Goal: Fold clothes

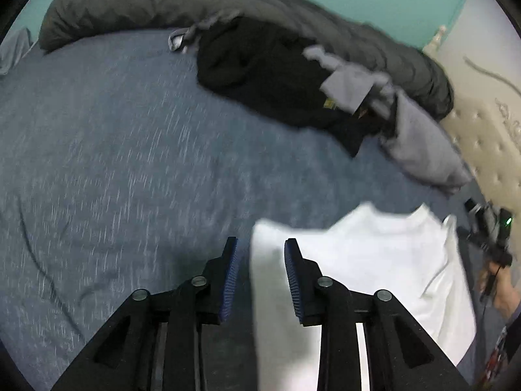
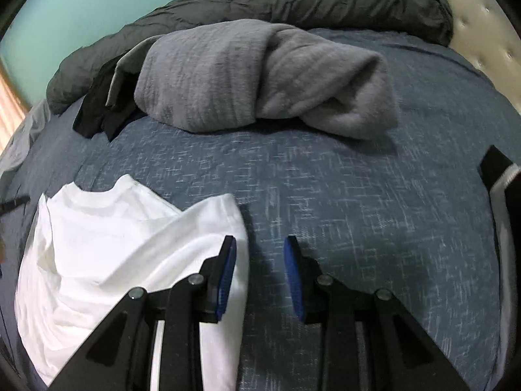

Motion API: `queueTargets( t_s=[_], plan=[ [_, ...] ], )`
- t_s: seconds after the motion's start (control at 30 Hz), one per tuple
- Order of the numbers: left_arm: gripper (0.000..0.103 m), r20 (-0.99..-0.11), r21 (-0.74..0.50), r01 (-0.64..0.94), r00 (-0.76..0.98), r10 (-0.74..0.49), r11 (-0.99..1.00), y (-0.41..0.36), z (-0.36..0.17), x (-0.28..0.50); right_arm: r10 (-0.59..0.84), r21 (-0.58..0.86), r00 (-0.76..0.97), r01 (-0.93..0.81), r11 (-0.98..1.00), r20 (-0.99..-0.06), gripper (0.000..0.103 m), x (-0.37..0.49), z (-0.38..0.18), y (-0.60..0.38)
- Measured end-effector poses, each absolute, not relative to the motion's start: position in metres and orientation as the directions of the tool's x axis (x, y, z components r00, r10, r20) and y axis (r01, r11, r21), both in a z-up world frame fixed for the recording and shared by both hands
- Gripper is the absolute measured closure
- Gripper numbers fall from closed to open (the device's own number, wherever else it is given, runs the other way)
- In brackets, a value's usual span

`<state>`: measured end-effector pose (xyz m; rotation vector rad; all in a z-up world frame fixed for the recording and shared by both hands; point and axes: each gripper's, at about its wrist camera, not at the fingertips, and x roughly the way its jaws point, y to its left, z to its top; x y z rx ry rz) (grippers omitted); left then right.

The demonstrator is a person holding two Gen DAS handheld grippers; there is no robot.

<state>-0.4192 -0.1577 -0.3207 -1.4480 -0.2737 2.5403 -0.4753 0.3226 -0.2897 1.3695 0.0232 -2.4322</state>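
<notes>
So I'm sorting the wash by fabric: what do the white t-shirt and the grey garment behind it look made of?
White t-shirt: thin, smooth matte knit, probably cotton jersey; it drapes in soft folds and has a ribbed collar. Grey garment: thicker, fuzzy, likely fleece or brushed sweatshirt cotton; its nap looks soft and it bunches in bulky rolls. Fibre content can't be confirmed.

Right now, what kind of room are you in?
Most likely a bedroom. There is a bed with a blue sheet, a tufted cream headboard and a dark rolled-up duvet against a teal wall. Clothes lie on it, such as a white T-shirt.
</notes>
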Motion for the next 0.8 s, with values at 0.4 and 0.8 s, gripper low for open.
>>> queueTargets(
  t_s=[0.4, 0.8],
  plan=[
    [0.064, -0.829, -0.211, -0.150, -0.496, 0.259, -0.966, -0.132, -0.340, -0.438, -0.312, 0.155, -0.450, 0.352, -0.923, -0.837, 0.056, -0.495, -0.302, 0.291],
    [0.098, -0.814, -0.189, -0.161, -0.527, 0.246, -0.969, -0.131, -0.334, -0.430, -0.308, 0.110, -0.521, 0.376, -0.920, -0.796, 0.099, -0.491, -0.297, 0.284]
  ],
)
